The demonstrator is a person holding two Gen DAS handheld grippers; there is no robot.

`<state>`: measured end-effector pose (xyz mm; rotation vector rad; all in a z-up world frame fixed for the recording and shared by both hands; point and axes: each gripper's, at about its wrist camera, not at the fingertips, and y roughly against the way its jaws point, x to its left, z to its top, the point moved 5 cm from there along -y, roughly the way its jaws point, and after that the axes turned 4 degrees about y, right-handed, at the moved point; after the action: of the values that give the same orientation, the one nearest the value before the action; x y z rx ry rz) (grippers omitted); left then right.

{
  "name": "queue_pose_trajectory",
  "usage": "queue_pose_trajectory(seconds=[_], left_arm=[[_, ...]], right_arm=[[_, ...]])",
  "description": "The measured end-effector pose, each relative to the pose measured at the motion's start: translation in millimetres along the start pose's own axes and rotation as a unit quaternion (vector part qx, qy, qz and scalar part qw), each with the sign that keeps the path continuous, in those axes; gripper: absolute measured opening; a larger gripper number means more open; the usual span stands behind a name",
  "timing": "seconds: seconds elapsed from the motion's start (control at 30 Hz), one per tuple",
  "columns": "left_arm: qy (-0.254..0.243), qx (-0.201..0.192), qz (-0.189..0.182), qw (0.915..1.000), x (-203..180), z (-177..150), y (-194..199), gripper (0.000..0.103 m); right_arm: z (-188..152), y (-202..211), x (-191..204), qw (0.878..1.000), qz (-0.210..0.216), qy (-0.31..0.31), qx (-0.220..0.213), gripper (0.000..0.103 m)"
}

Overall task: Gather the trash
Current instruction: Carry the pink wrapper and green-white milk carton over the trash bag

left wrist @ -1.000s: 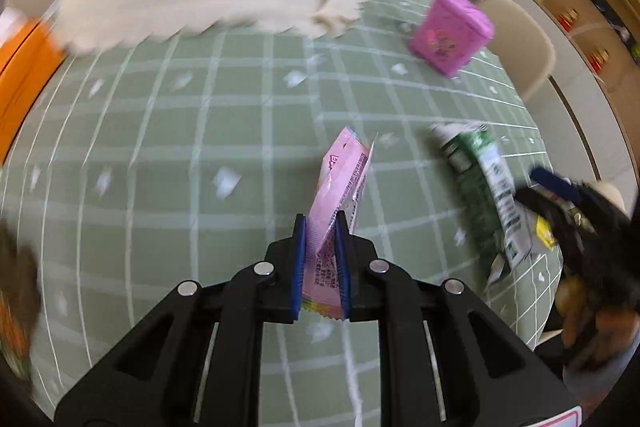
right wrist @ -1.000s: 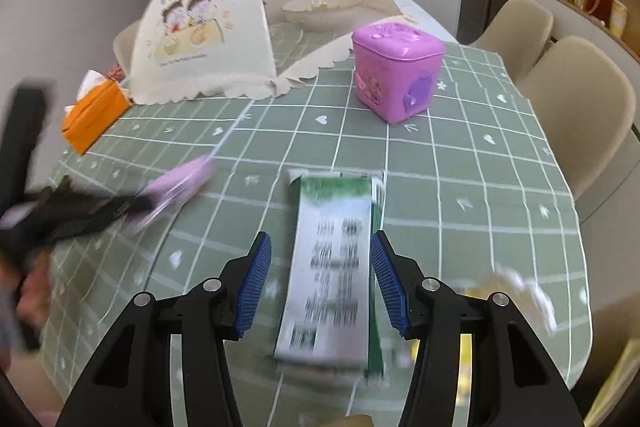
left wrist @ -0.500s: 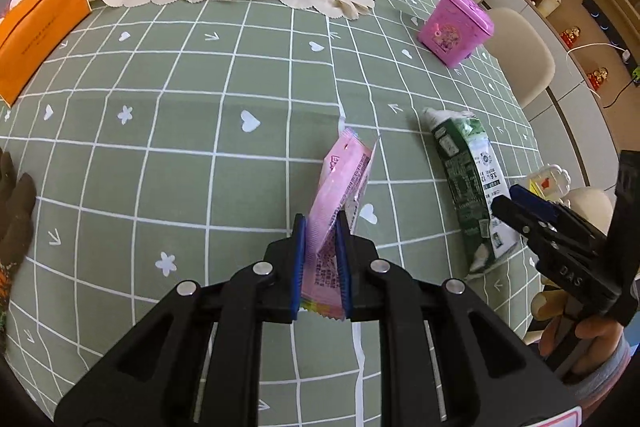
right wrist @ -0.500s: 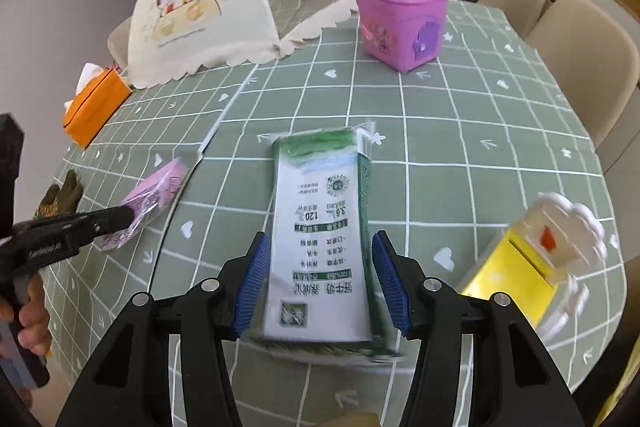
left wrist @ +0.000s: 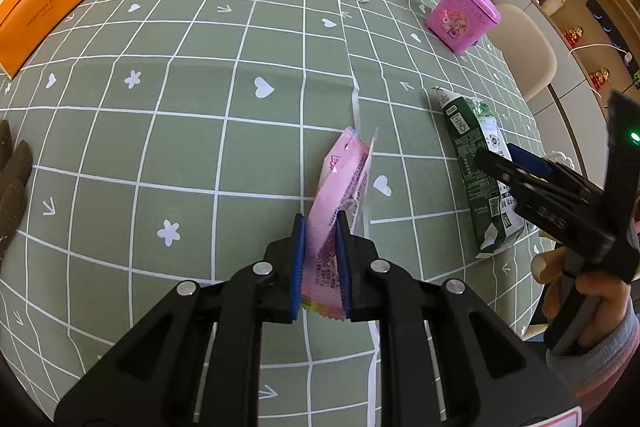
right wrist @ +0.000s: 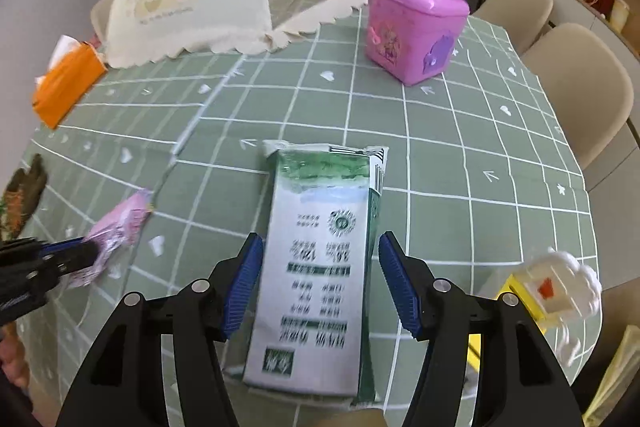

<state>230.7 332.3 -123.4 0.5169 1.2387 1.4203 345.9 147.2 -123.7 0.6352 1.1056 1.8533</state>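
My left gripper (left wrist: 320, 247) pinches the pink wrapper (left wrist: 340, 187) upright, so it's secured. My right gripper (right wrist: 320, 283) is opening wide to straddle the flat carton (right wrist: 320, 267), no contact.

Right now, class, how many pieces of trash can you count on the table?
2: a pink wrapper clamped in the left gripper, and a green carton lying flat between the right gripper's opening jaws.

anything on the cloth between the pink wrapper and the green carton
Nothing: in the left wrist view only bare green tablecloth separates the pink wrapper from the green carton.
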Motion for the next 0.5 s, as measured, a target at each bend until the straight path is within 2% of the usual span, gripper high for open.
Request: queue_pose_trajectory(seconds=[0.1,0.27,0.5], left_arm=[[-0.002,-0.007,0.001,1.0,-2,1,3,0.014],[-0.001,-0.021,-0.007,0.9997,-13,1,10,0.014],[-0.017,-0.069,-0.019,0.9973,-67,1,42,0.014]], right_arm=[[-2,8,-4,1.0,0.018,-0.014,-0.006,0.05],[-10,48,-9,0.999,0.025,-0.006,-0.046,0.05],[-27,122,-42,0.993,0.032,-0.013,-0.11,0.05]])
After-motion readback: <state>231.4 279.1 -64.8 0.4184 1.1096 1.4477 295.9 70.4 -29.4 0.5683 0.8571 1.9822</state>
